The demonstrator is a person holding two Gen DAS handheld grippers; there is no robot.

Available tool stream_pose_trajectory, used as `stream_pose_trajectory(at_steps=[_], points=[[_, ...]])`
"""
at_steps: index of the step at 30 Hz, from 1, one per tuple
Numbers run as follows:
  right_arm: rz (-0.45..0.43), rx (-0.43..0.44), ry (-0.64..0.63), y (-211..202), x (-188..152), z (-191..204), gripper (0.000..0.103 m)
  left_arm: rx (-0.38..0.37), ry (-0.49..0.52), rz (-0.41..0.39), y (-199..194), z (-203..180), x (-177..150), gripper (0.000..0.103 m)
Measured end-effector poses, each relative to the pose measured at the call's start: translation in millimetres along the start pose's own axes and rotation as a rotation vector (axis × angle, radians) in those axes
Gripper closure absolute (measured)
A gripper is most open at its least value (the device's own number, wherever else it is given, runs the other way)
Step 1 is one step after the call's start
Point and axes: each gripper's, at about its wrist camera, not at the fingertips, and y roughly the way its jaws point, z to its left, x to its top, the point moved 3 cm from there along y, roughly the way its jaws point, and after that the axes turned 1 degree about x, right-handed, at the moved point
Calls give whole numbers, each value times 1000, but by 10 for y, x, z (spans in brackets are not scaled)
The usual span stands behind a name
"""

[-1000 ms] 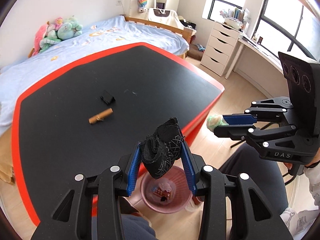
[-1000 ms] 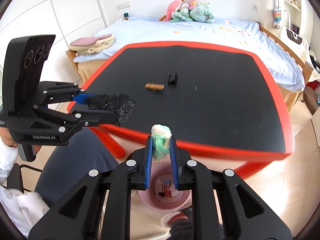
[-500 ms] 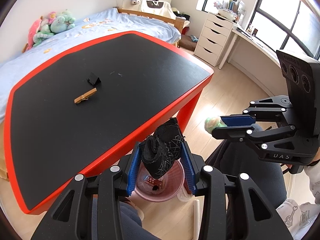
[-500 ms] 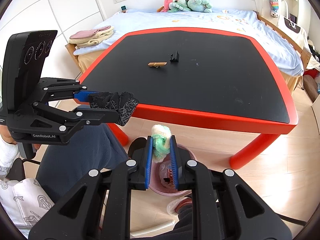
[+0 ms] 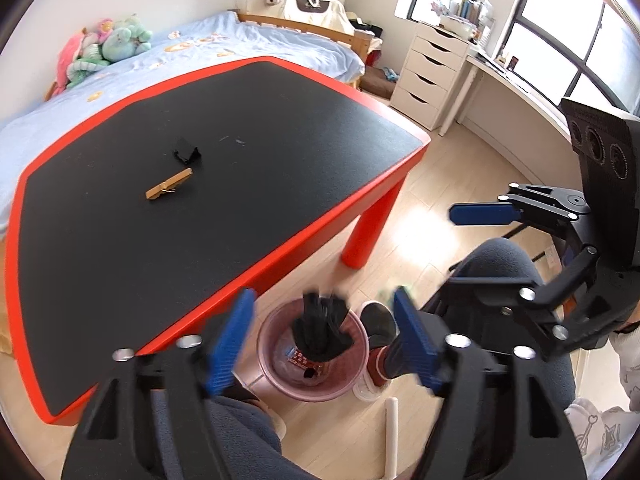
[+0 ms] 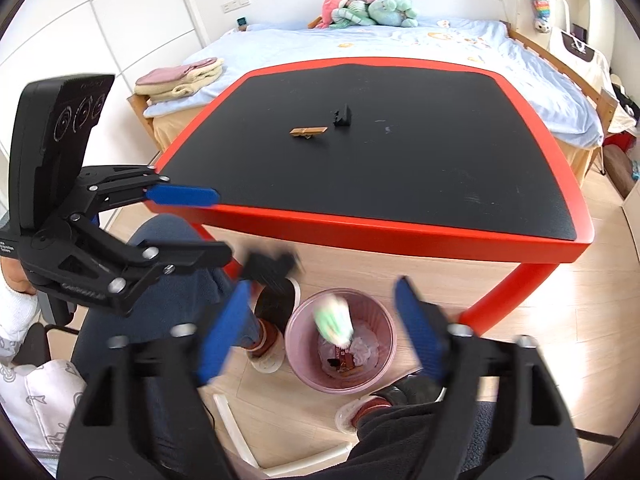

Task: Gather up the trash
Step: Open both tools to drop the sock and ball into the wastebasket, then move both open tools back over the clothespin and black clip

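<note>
Both grippers hang open above the pink trash bin (image 5: pixel 312 384) (image 6: pixel 304 368) on the floor by the table. My left gripper (image 5: pixel 322 340) is open; a black crumpled cloth (image 5: pixel 320 332) falls blurred over the bin mouth. It also shows in the right wrist view (image 6: pixel 268 266), blurred in mid-air. My right gripper (image 6: pixel 320 332) is open; a green-and-white wad (image 6: pixel 334 322) falls blurred into the bin. A wooden clothespin (image 5: pixel 169 189) (image 6: pixel 308 131) and a small black clip (image 5: pixel 187 153) (image 6: pixel 342 116) lie on the black table top.
The red-edged table (image 5: pixel 320 236) (image 6: pixel 400 232) stands beside the bin. The person's knees and shoes (image 5: pixel 378 322) (image 6: pixel 276 300) flank the bin. A bed (image 6: pixel 360 40) lies behind the table, white drawers (image 5: pixel 428 76) at right.
Both grippers have opened and let go of their loads; the black cloth and the green wad are dropping toward the bin. Both grippers moved back from the table over the bin.
</note>
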Motion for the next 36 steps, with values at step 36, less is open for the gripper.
stream_pose_trajectory(at_steps=[36], points=[[-16,-30,-33,91,550,-50,3,67,-24,-61,-199,621,258,8]])
